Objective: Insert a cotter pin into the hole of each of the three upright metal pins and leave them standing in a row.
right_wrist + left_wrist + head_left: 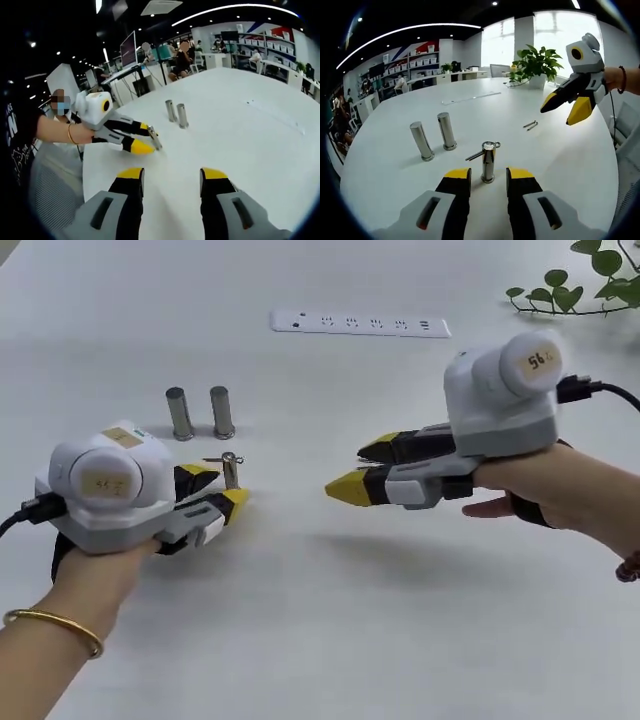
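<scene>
Left tongs [488, 175] wide before the metal pin [488, 157]; right tongs [172, 174] wide; power strip [360, 323] beyond.

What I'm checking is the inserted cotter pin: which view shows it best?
Left gripper view: the cotter pin crosses the top of the near metal pin, close and sharp. The head view shows it small; the right gripper view, too small to tell.

My left gripper [222, 486] and right gripper [347, 470] match: rounded pale grey housings, black jaws tipped yellow, a black cable [610, 390] trailing from each. The right one bears blurred orange digits [540, 361]. A gold bangle [55, 625] rings my left wrist, dark beads [630, 568] my right.
</scene>
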Demonstrator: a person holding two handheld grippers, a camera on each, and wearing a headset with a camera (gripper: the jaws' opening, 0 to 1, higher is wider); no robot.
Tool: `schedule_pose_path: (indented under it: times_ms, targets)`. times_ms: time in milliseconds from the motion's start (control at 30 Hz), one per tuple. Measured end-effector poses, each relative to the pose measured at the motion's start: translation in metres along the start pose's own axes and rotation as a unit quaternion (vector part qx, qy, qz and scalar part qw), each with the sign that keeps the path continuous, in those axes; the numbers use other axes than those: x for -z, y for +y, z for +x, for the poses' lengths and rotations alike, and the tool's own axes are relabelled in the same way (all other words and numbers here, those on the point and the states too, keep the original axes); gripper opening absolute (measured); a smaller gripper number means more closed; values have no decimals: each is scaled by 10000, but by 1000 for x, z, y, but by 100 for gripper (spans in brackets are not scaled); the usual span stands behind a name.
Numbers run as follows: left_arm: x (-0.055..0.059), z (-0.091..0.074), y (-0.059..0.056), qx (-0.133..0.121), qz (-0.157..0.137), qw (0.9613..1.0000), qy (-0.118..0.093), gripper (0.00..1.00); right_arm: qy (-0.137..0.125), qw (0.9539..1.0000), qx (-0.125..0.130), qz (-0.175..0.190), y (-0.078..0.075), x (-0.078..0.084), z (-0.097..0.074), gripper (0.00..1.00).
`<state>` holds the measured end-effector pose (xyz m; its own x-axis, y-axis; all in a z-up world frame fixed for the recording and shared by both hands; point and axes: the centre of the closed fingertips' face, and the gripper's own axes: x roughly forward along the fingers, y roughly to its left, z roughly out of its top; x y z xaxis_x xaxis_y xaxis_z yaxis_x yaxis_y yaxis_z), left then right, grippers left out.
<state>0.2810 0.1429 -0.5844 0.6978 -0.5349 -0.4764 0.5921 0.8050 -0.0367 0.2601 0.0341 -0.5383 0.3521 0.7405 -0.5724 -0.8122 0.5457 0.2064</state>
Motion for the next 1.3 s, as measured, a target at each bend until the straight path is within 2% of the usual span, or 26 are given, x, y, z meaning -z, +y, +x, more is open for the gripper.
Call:
schedule_pose_path:
  times_ms: [367,567,667,767,967,1133,1300]
  targets:
    - [-8,-15,0,-26,-138,9998,-123,50,-534,9986,23,49,-3,-29,5,42]
    - [-13,-23,-2,-4,-185,9996,-215,58,-838,9965,54,-41,-7,-48,15,40]
    - [-16,-26,-1,-35,-111,9997,-203,63,-960,9953,92,-106,-13,-58,23,40]
    - [-18,-30,0,-51,-119,9996,-238,67,-1028,9945,97,-174,-20,-66,32,39]
    - [-22,-36,-2,-29,-97,9996,-248,75,-1023,9944,76,-243,-26,-72,53,38]
    - [-26,-40,-5,13,-55,9997,-255,82,-1116,9932,108,-314,-27,-74,68,38]
    - [-27,-44,-5,-33,-37,9998,-217,85,-1186,9923,167,-317,-30,-79,87,38]
